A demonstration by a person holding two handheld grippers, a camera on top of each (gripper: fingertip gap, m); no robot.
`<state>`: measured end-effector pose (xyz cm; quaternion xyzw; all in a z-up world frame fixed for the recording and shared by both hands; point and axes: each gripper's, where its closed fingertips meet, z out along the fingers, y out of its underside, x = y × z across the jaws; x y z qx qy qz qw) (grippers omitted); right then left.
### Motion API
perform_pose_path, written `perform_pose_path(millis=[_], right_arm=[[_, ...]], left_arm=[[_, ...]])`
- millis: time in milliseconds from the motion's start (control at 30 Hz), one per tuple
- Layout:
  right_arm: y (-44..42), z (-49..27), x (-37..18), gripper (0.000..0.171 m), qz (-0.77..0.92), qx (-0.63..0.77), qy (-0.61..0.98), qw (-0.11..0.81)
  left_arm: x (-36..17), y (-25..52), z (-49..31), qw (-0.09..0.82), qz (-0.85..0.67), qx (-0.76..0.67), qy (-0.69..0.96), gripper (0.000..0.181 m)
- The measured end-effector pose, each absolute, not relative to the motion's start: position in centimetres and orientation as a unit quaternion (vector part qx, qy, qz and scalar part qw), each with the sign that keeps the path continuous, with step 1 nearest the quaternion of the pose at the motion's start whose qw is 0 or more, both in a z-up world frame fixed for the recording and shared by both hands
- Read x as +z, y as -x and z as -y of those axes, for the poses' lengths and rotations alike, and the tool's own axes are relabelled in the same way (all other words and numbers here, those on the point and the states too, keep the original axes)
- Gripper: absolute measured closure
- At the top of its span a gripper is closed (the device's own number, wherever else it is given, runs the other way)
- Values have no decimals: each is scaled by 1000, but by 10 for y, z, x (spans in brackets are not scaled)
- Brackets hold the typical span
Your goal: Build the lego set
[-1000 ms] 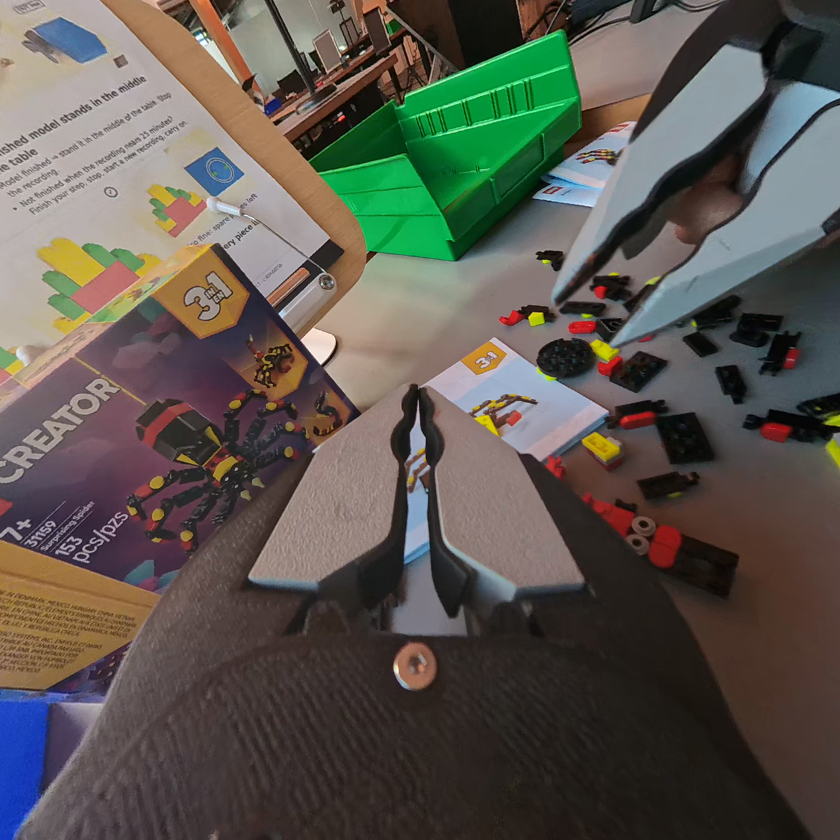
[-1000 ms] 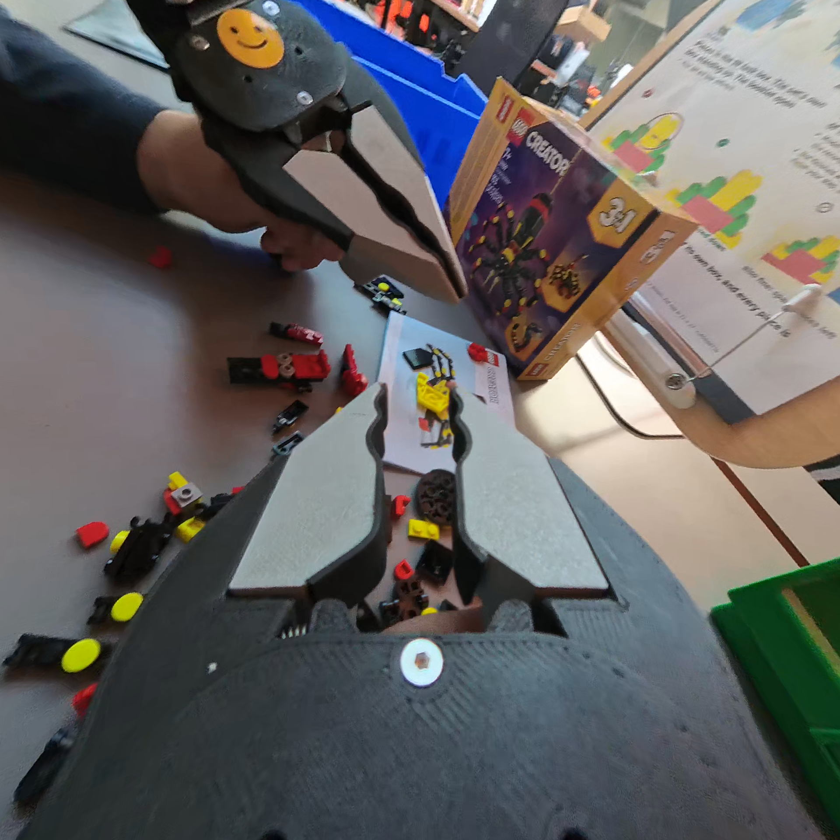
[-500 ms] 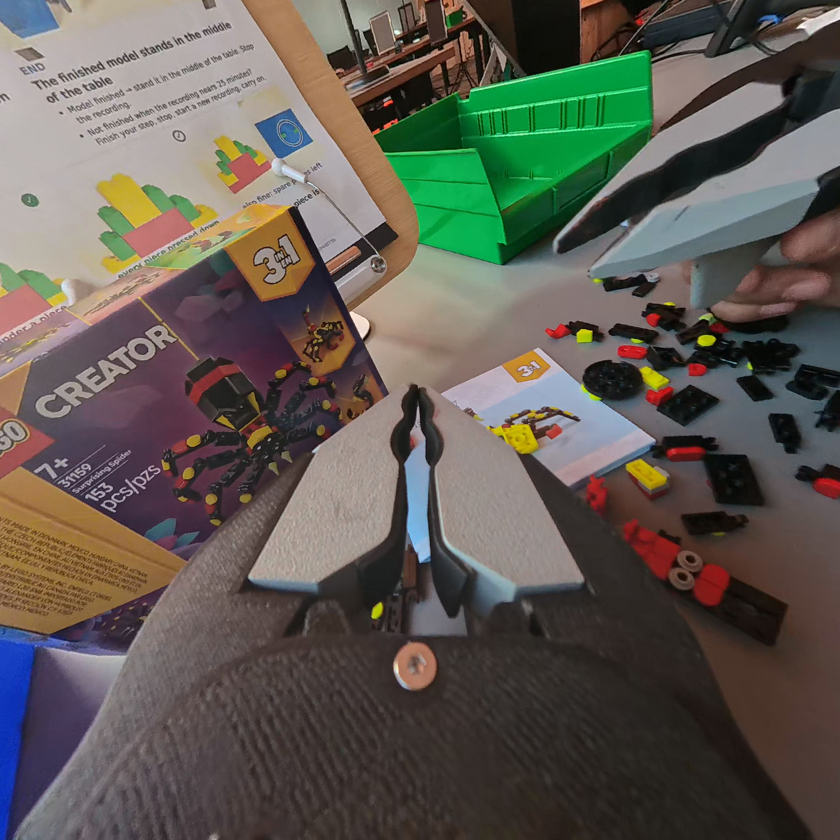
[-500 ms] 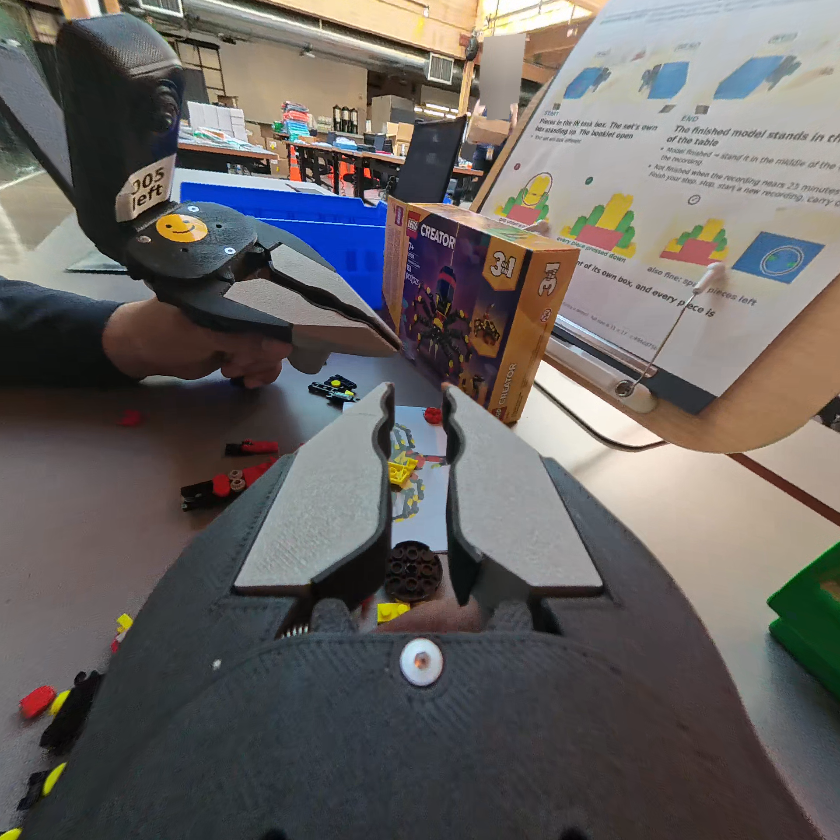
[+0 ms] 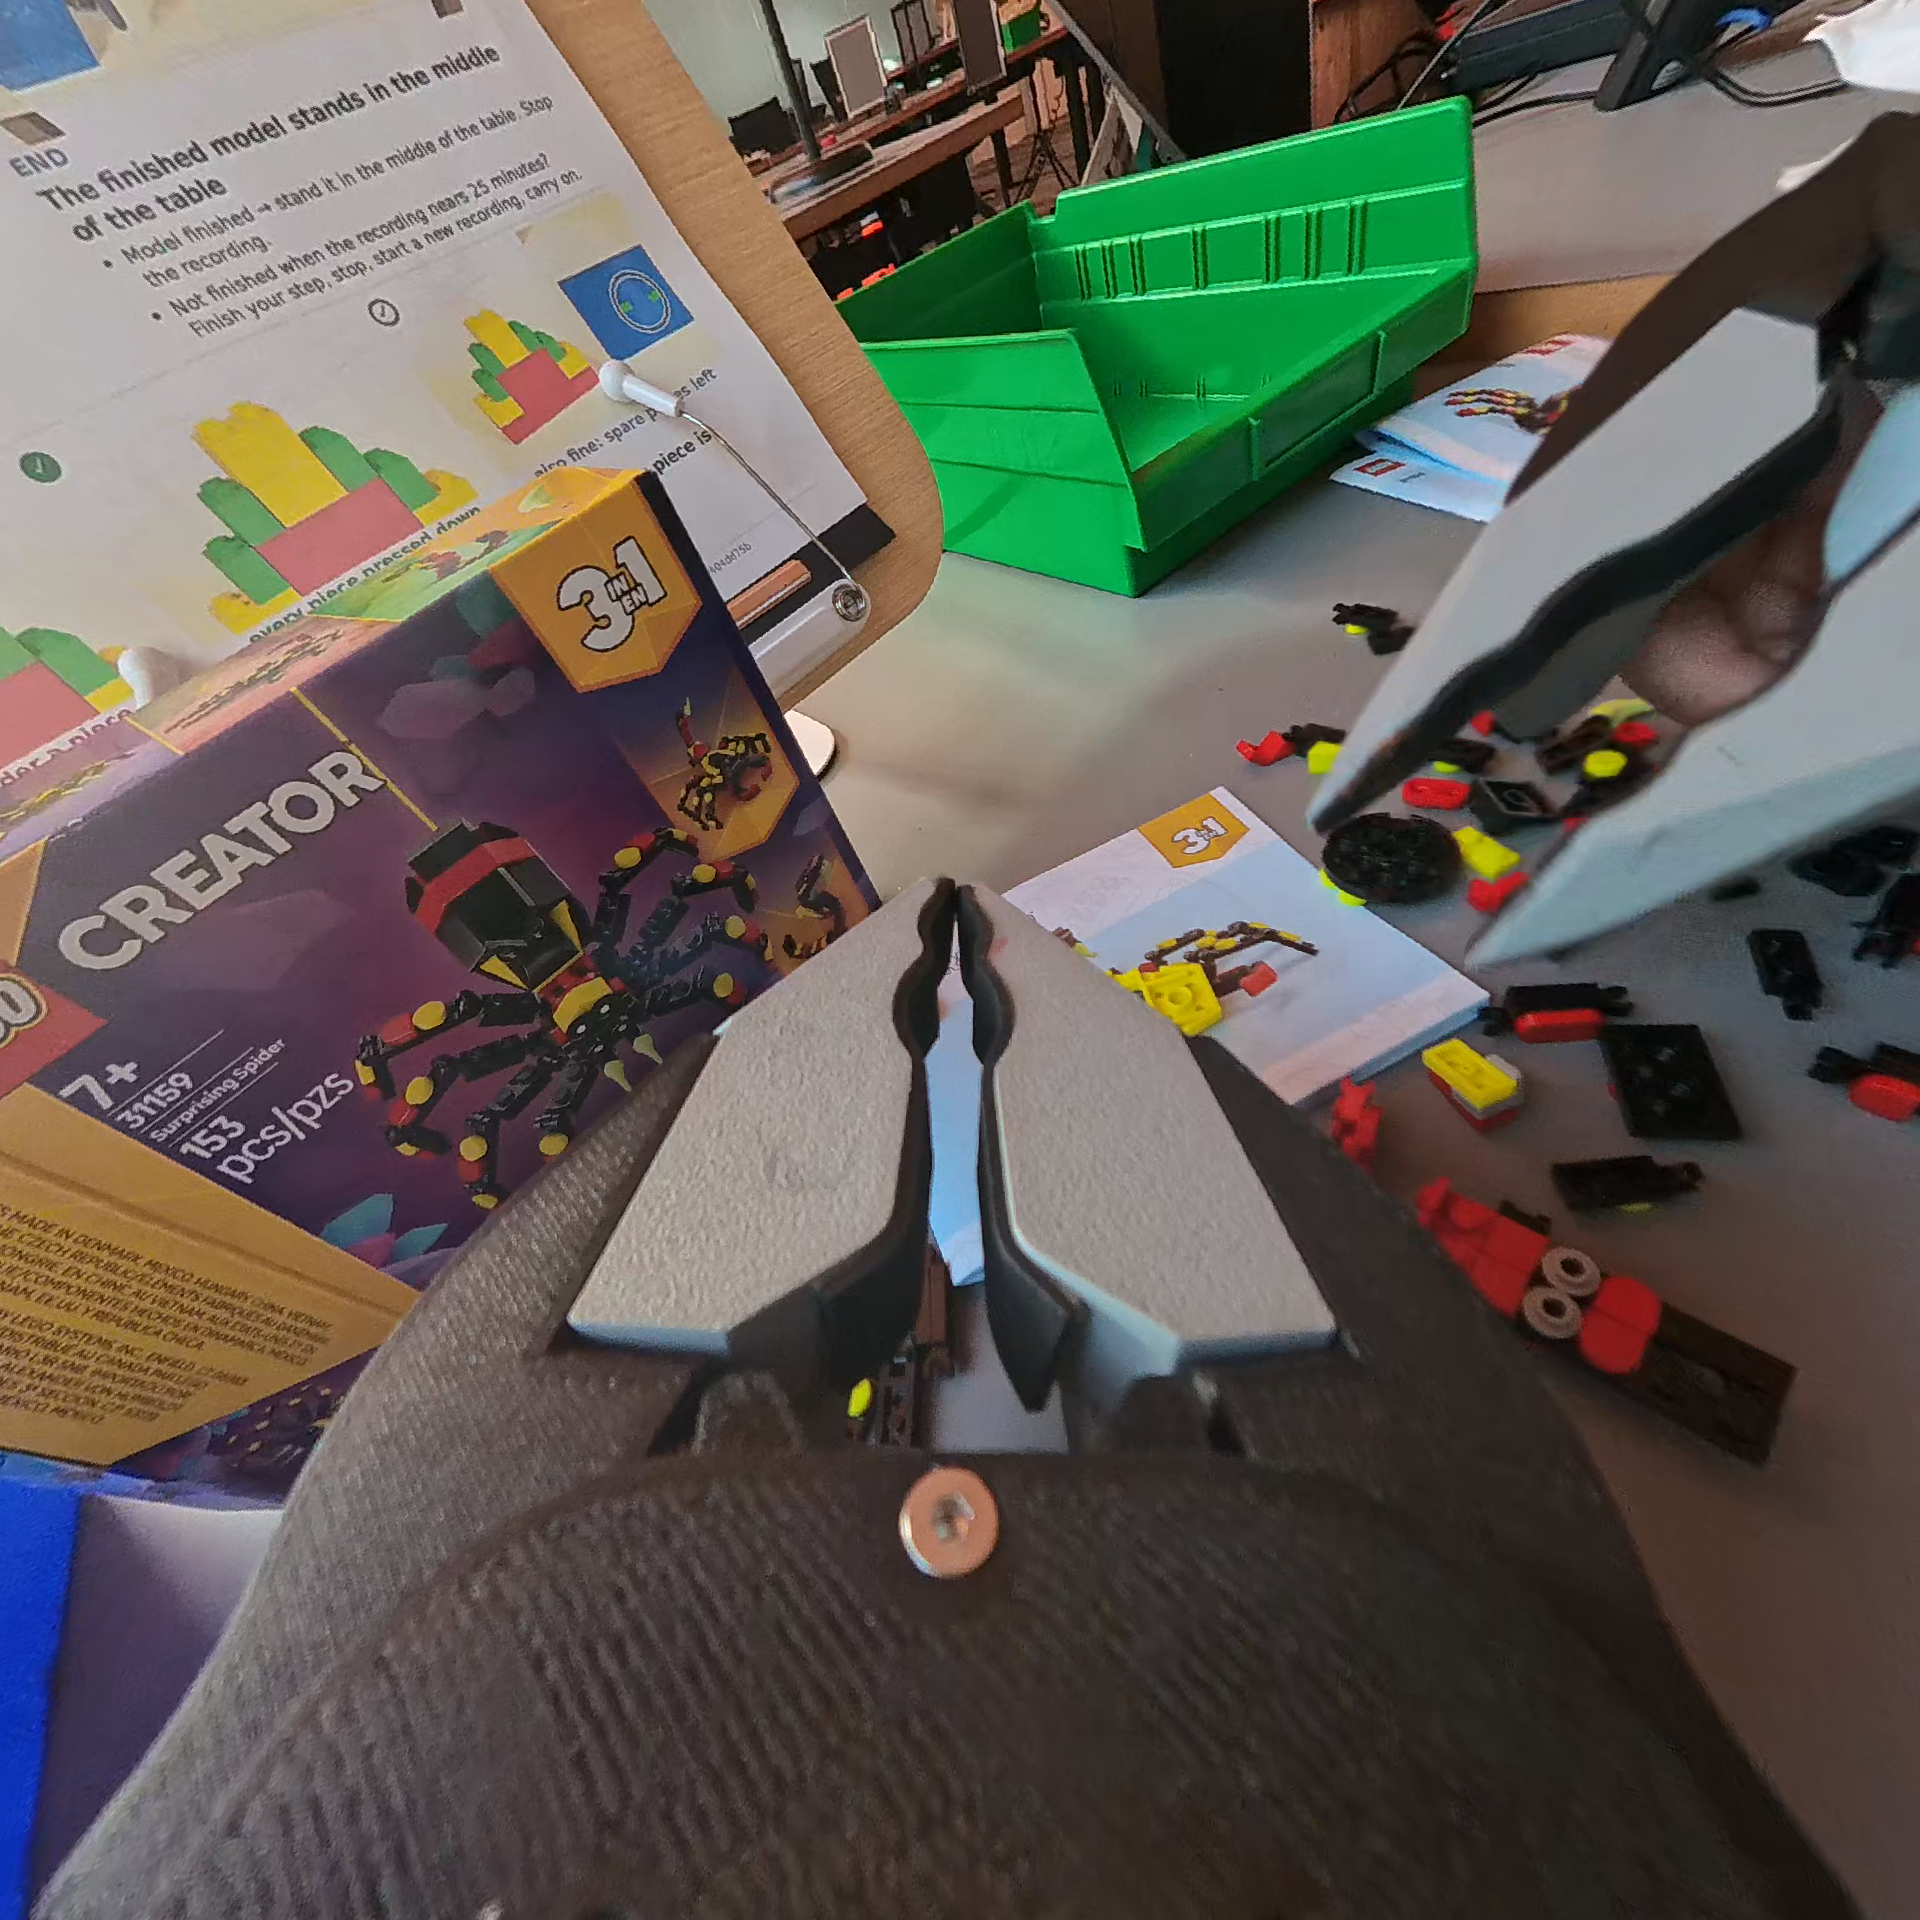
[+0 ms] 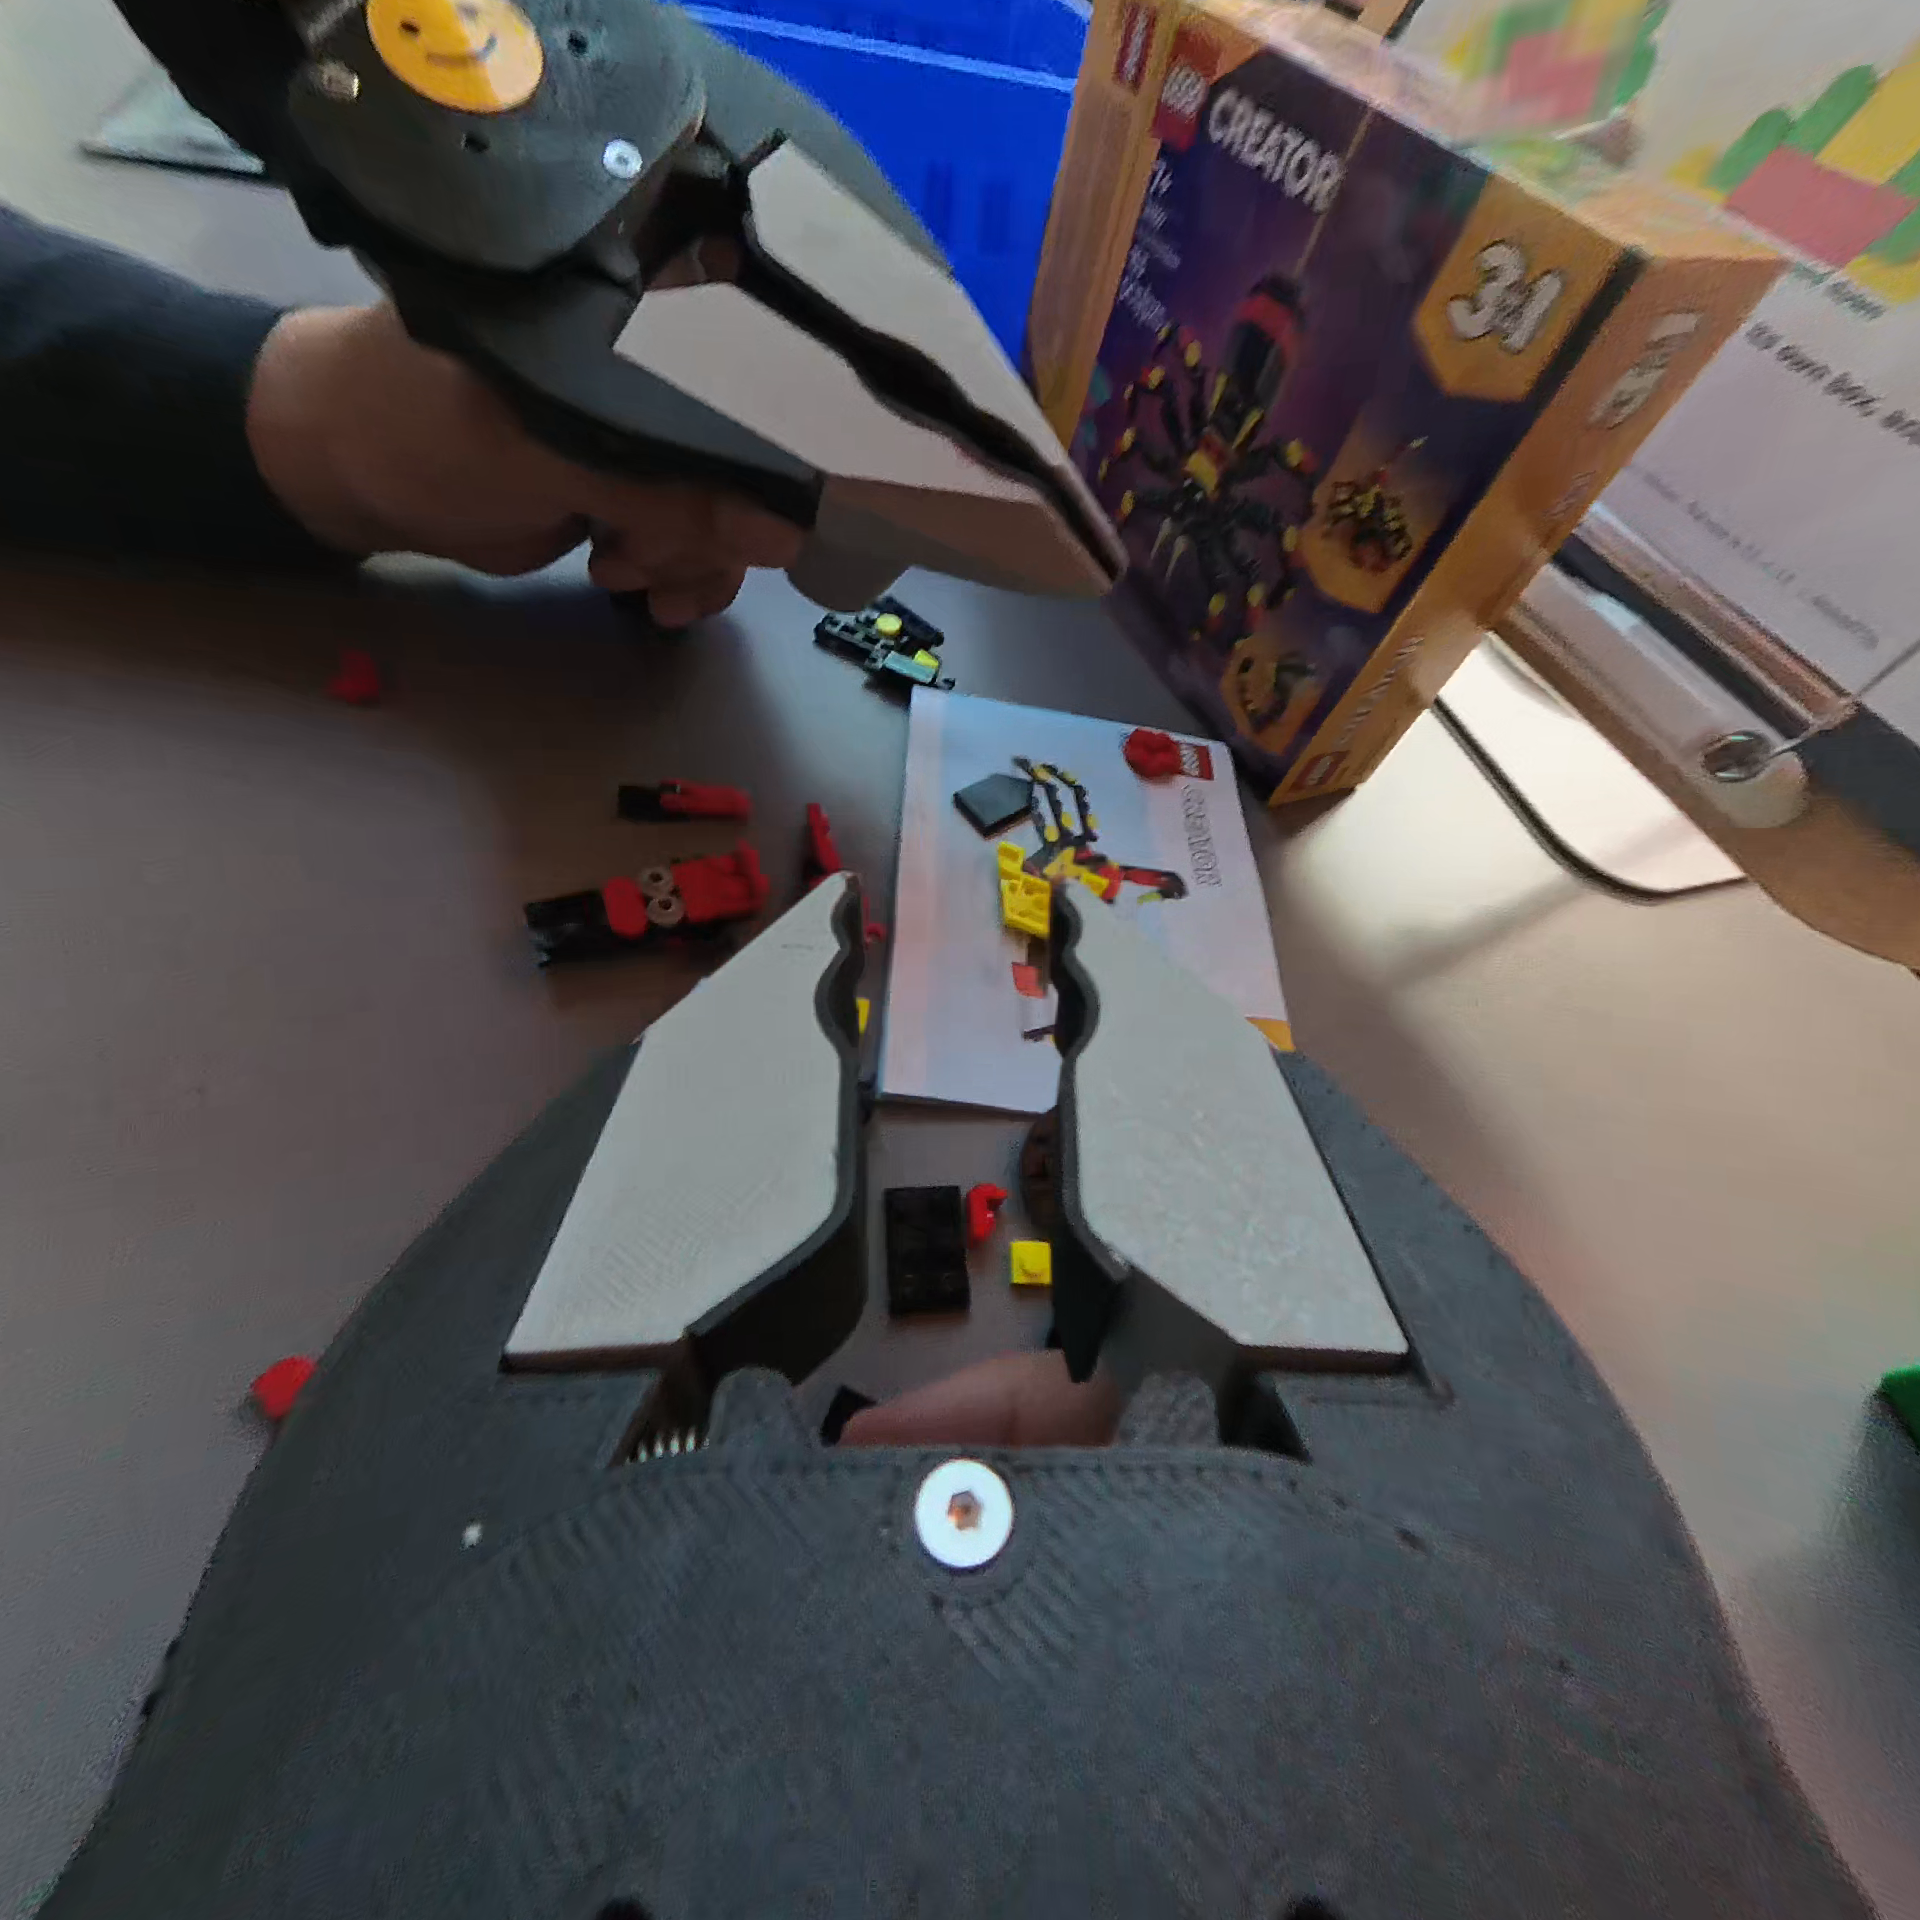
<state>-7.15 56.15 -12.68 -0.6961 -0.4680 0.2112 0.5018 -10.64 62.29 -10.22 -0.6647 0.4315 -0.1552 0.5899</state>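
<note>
Lego pieces (image 5: 1621, 1049) lie loose across the bench (image 6: 260, 1039), black, red and yellow, most beside the instruction booklet (image 6: 1081, 894). My left gripper (image 5: 956, 904) is clenched, tips together and nothing between them, hanging above the booklet's near edge next to the set box (image 5: 416, 935). My right gripper (image 6: 951, 904) is released, jaws apart, hovering over a black plate (image 6: 925, 1247), a small red piece (image 6: 985, 1210) and a yellow tile (image 6: 1029, 1262); it grips nothing. A round dark piece (image 5: 1390, 857) sits by the booklet corner, half hidden in the right view, so I can't confirm its shape there. A red and black sub-assembly (image 6: 655, 904) rests left of the booklet. Green bin (image 5: 1174, 343) at the far edge.
</note>
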Motion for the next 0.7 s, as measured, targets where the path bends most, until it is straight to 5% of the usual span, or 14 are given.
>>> perform_pose_path(millis=[400,700], right_arm=[[82,-543,-160,139,547,154,702,429],[79,-548,-168,166,547,126,718,413]], left_arm=[[-105,104,-621,586,-442,-147,663,181],[-107,101,-619,583,-455,-144,658,181]])
